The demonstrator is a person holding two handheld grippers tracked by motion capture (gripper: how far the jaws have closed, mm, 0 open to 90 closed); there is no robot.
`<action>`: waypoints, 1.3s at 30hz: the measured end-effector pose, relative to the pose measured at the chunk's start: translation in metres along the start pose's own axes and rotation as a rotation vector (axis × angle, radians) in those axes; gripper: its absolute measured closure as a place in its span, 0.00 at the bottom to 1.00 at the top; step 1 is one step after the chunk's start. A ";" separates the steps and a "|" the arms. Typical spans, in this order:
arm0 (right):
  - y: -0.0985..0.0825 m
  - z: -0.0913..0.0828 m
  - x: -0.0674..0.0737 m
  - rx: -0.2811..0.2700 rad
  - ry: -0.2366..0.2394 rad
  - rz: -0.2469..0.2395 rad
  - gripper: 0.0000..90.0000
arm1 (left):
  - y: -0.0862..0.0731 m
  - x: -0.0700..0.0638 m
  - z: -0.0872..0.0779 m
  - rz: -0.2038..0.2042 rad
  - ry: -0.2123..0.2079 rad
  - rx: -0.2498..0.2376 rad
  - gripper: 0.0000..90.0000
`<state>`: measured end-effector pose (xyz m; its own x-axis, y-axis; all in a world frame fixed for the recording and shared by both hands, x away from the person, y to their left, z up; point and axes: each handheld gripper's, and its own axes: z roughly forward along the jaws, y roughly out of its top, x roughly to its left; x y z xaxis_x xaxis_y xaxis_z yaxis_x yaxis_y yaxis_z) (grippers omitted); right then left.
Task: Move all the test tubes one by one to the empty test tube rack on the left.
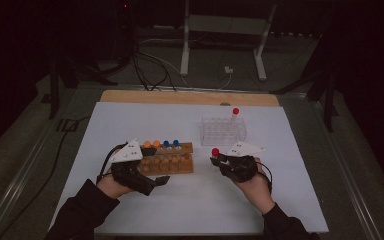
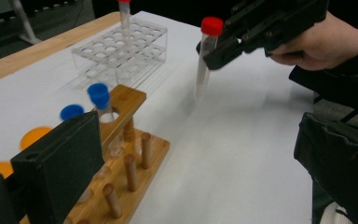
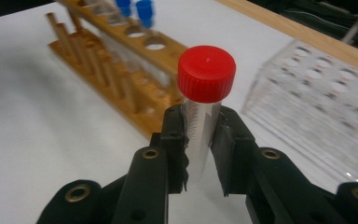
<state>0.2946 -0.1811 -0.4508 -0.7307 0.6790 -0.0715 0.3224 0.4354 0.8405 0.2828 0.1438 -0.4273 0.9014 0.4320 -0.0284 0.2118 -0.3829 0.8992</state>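
My right gripper point(image 1: 219, 161) is shut on a clear tube with a red cap point(image 1: 215, 151), held upright above the white mat between the two racks. In the right gripper view the jaws point(image 3: 200, 140) press on the tube point(image 3: 206, 74) just under its cap. The left gripper view shows that tube point(image 2: 204, 60) hanging clear of the mat from the right gripper point(image 2: 223, 49). My left gripper point(image 1: 147, 175) stands open at the front left end of the wooden rack point(image 1: 167, 159). One jaw is beside the rack point(image 2: 130, 158) and the other is far off to the right.
The wooden rack holds two orange-capped tubes point(image 1: 151, 144) and two blue-capped tubes point(image 1: 171, 143). A clear plastic rack point(image 1: 223, 131) stands farther back with one red-capped tube point(image 1: 235, 112) in it. The white mat point(image 1: 190, 200) covers the table, with a wooden edge point(image 1: 190, 97) behind.
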 end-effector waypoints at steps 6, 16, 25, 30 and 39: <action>0.001 0.000 0.012 -0.003 0.040 -0.018 0.83 | 0.007 -0.004 0.010 0.007 -0.021 -0.002 0.04; 0.001 0.001 0.025 0.002 0.072 -0.041 0.83 | 0.018 -0.012 0.031 0.020 -0.040 -0.005 0.18; 0.000 0.004 0.034 0.010 0.105 -0.059 0.83 | 0.030 -0.020 0.054 0.054 -0.050 -0.011 0.43; 0.001 0.004 0.036 0.009 0.110 -0.062 0.83 | 0.031 -0.023 0.066 0.062 -0.061 -0.001 0.54; 0.001 0.003 0.036 0.003 0.111 -0.064 0.83 | 0.031 -0.025 0.081 0.073 -0.078 0.008 0.72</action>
<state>0.2702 -0.1544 -0.4538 -0.8119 0.5801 -0.0651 0.2744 0.4776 0.8346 0.2979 0.0552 -0.4344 0.9412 0.3378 0.0028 0.1473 -0.4178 0.8965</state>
